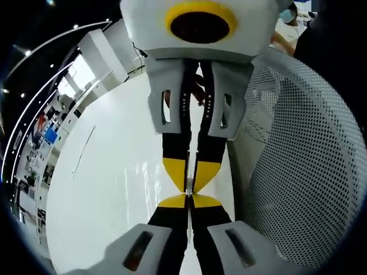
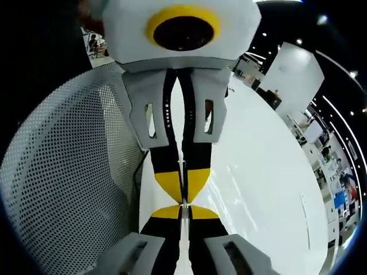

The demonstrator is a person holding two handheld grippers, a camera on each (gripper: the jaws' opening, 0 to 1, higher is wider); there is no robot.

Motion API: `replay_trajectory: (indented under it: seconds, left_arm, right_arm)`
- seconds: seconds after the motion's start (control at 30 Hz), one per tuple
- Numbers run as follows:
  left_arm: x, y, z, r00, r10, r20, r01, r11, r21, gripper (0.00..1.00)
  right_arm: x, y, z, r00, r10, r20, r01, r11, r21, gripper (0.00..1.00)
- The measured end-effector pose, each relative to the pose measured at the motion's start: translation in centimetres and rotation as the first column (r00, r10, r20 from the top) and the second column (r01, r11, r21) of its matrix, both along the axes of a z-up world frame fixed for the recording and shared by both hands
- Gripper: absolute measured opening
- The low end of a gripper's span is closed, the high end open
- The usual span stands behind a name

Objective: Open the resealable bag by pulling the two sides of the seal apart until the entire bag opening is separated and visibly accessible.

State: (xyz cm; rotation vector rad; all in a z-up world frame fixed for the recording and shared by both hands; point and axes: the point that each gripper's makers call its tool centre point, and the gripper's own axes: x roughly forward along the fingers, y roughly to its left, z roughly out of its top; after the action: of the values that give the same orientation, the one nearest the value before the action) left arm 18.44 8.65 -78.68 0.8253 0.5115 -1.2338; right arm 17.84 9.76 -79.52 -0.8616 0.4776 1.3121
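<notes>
My two grippers meet tip to tip over a glossy white table (image 1: 114, 183). In the left gripper view my left gripper (image 1: 189, 201) rises from the bottom with its yellow-tipped black jaws pressed together. The right gripper (image 1: 189, 187) comes down from the top, also shut. In the right gripper view my right gripper (image 2: 183, 209) is at the bottom and the left gripper (image 2: 183, 197) is above it, with their tips touching. A thin pale line runs along the seam between the jaws. I cannot make out a bag anywhere.
A white perforated mesh chair back (image 1: 304, 160) (image 2: 69, 172) curves close beside the grippers. The white table (image 2: 258, 172) stretches away on the other side. Shelves (image 1: 40, 143) and white pillars stand far off in a hall, where a person (image 1: 287, 23) is seated.
</notes>
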Motion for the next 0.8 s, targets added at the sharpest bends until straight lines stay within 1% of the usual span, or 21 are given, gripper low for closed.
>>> replay_trajectory:
  seconds: [0.1,0.17,0.2,0.3,0.4,0.53,0.63,0.7,0.8]
  left_arm:
    - [0.0,0.1,0.0,1.0,-0.005,-0.006,0.005,1.0,-0.001,0.0]
    - [-0.3,0.2,-0.2,1.0,-0.024,-0.006,0.024,1.0,0.011,0.0]
    - [-0.3,0.2,-0.2,0.999,-0.041,0.002,0.041,0.999,0.019,0.0]
    - [-0.4,0.4,-0.3,0.999,-0.043,0.006,0.043,0.999,0.022,0.0]
    - [-0.3,0.5,-0.1,0.999,-0.038,0.007,0.038,0.999,0.017,0.0]
    - [-0.3,0.7,-0.1,1.0,-0.028,0.002,0.028,1.0,0.011,0.0]
    - [0.0,1.1,-0.1,1.0,0.002,-0.01,-0.002,1.0,0.005,0.0]
    - [0.0,1.2,0.1,1.0,0.007,-0.014,-0.007,1.0,-0.005,0.0]
    - [0.1,1.4,0.1,1.0,0.006,-0.006,-0.006,1.0,-0.003,0.0]
  right_arm:
    - [0.0,0.0,-0.1,1.0,0.0,0.01,0.0,1.0,-0.002,0.0]
    - [-0.2,0.0,-0.2,1.0,-0.006,-0.006,0.006,1.0,0.001,0.0]
    - [-0.3,0.1,-0.2,1.0,-0.004,-0.012,0.004,1.0,0.004,0.0]
    - [-0.3,0.0,-0.3,1.0,0.0,-0.013,0.0,1.0,0.0,0.0]
    - [-0.3,-0.1,-0.3,1.0,-0.001,-0.015,0.001,1.0,0.001,0.0]
    - [-0.2,-0.4,-0.3,0.999,-0.012,-0.035,0.012,1.0,0.001,0.0]
    - [0.0,-0.9,-0.5,1.0,-0.012,-0.026,0.012,1.0,-0.02,0.0]
    - [0.2,-1.0,-0.4,0.999,-0.02,-0.033,0.02,1.0,-0.013,0.0]
    - [0.3,-1.2,-0.4,0.999,-0.021,-0.03,0.02,1.0,-0.02,0.0]
